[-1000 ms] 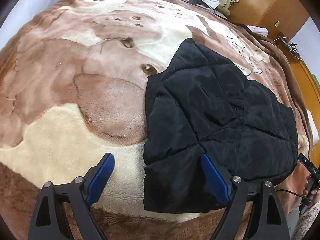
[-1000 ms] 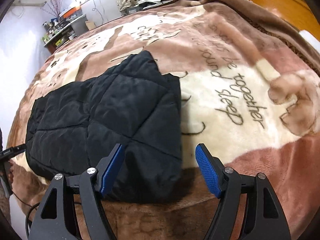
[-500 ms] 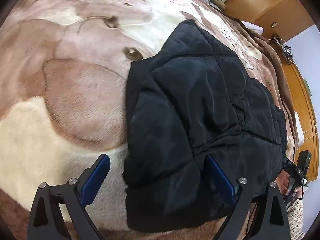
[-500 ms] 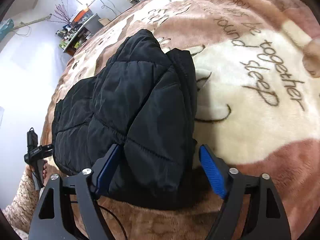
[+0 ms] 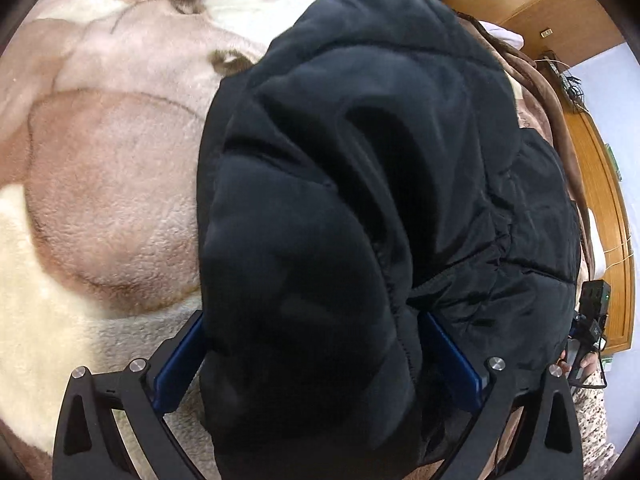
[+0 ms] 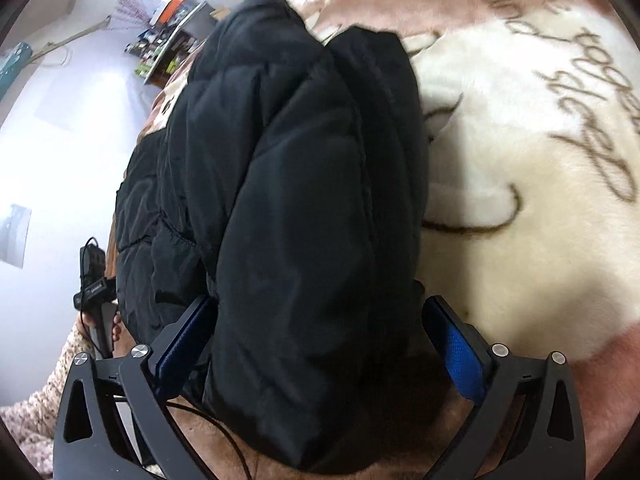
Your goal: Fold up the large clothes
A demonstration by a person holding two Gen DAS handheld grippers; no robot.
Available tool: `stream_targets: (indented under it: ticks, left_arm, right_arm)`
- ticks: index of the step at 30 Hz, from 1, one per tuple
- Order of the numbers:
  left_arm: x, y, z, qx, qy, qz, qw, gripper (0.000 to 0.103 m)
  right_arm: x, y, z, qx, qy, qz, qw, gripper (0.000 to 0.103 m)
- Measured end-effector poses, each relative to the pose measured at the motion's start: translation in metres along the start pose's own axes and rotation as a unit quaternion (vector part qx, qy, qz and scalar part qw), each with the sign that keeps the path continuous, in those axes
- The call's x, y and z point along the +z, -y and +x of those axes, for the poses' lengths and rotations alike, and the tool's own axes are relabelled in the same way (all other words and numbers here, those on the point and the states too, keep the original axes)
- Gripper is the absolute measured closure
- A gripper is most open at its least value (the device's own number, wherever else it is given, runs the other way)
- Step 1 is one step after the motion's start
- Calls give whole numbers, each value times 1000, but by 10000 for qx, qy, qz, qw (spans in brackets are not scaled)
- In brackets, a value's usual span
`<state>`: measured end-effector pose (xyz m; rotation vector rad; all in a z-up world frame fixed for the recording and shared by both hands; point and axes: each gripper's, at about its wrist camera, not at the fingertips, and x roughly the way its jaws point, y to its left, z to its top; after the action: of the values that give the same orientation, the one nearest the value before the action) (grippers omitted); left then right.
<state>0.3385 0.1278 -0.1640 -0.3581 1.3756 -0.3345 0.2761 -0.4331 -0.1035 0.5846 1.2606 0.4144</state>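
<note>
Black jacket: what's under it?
The black jacket lies on the plush printed blanket, which shows all around it. Whatever part of the print, or anything else, sits beneath the jacket is covered.

Bulk of black quilted jacket (image 5: 360,200) fills the gap of both tongs; near edge sits between the blue pads, so no clear passage straight ahead. Open blanket (image 5: 100,200) on the bed lies left of the jacket in left wrist view and right of it (image 6: 520,200) in right wrist view. Wooden cabinet (image 5: 520,0) stands beyond the far right edge, well apart.
</note>
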Motion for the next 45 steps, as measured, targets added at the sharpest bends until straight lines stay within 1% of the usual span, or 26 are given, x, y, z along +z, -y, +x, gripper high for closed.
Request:
stream_targets:
  ticks: [3, 6, 12, 15, 17, 20, 22, 23, 25, 27, 30, 33, 37, 39, 41, 45]
  left_arm:
    - [2, 0, 9, -28, -110, -62, 9999, 0]
    - [8, 4, 16, 26, -191, 14, 9998, 0]
    - [16, 18, 30, 98, -215, 73, 9997, 0]
    - [16, 25, 35, 175, -203, 93, 9996, 0]
    - [12, 26, 36, 217, -195, 125, 9995, 1]
    - [9, 36, 37, 254, -116, 144, 9995, 9]
    - [7, 42, 37, 265, -64, 173, 9995, 19]
    - [5, 45, 36, 299, -36, 191, 9994, 22]
    - [-2, 55, 34, 492, 65, 317, 9983, 28]
    - [-6, 68, 33, 742, 195, 466, 9960, 33]
    - [-15, 89, 34, 1167, 446, 752, 9893, 37]
    - [-24, 105, 37, 1504, 705, 900, 9820, 38]
    - [-36, 119, 41, 1659, 884, 947, 9776, 38]
    - [-35, 129, 44, 1692, 939, 981, 9762, 38]
    - [-40, 135, 45, 1716, 963, 981, 9755, 40]
    - [-46, 147, 46, 1824, 1057, 1076, 9716, 46]
  right_arm:
    - [3, 4, 9, 128, -148, 67, 9998, 1]
    - [4, 7, 11, 215, -201, 35, 9996, 0]
    - [1, 10, 13, 282, -205, -58, 9994, 0]
    - [-1, 9, 14, 252, -185, -90, 9995, 0]
    - [-1, 3, 15, 209, -151, -130, 9996, 2]
    - [0, -5, 17, 124, -104, -168, 9997, 8]
    - [-2, -13, 17, 86, -61, -255, 9996, 19]
    - [-2, -16, 17, 41, -41, -304, 9995, 22]
    - [-3, -22, 16, -37, -15, -425, 9991, 30]
    - [-3, -28, 14, -161, 8, -562, 9983, 34]
    - [-5, -41, 15, -406, 65, -720, 9966, 37]
    - [-7, -47, 17, -497, 157, -737, 9959, 37]
    - [-8, -55, 19, -642, 294, -753, 9947, 37]
    - [-12, -61, 21, -683, 351, -762, 9941, 37]
    - [-13, -66, 23, -730, 375, -770, 9936, 37]
    - [-14, -72, 25, -832, 410, -792, 9925, 37]
